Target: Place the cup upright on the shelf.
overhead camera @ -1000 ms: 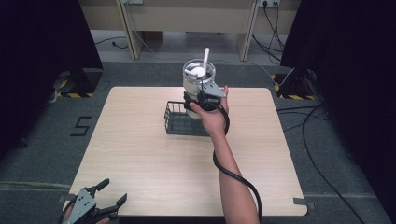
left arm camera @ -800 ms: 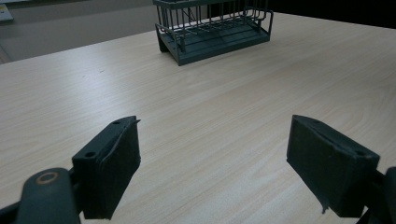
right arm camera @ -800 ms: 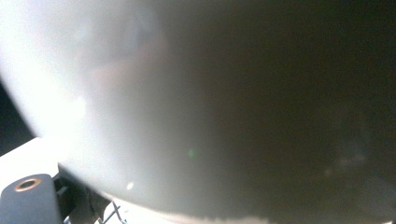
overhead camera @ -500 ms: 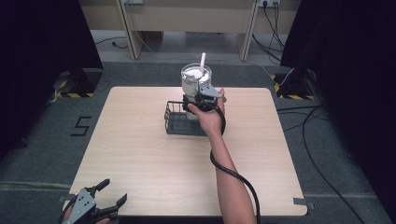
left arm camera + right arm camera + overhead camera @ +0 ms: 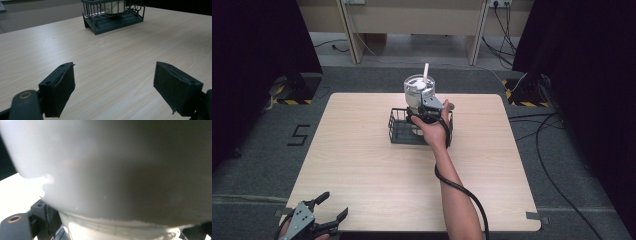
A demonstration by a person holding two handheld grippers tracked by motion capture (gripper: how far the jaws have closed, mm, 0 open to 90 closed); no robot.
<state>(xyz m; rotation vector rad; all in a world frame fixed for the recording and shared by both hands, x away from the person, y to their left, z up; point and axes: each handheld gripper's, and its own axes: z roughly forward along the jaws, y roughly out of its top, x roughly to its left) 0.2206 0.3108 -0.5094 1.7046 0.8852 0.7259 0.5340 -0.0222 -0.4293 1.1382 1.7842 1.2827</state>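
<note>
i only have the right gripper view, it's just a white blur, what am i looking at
Observer: A white cup with a clear lid and a white straw, seen up close. The high view shows the right gripper at its side.
Operator: where is the cup sitting
Observer: In a dark wire basket toward the far side of the wooden table; the left gripper view shows the cup's base inside the basket.
Operator: and the left gripper
Observer: The left gripper is open with nothing between its jaws, at the near left edge of the table.
</note>
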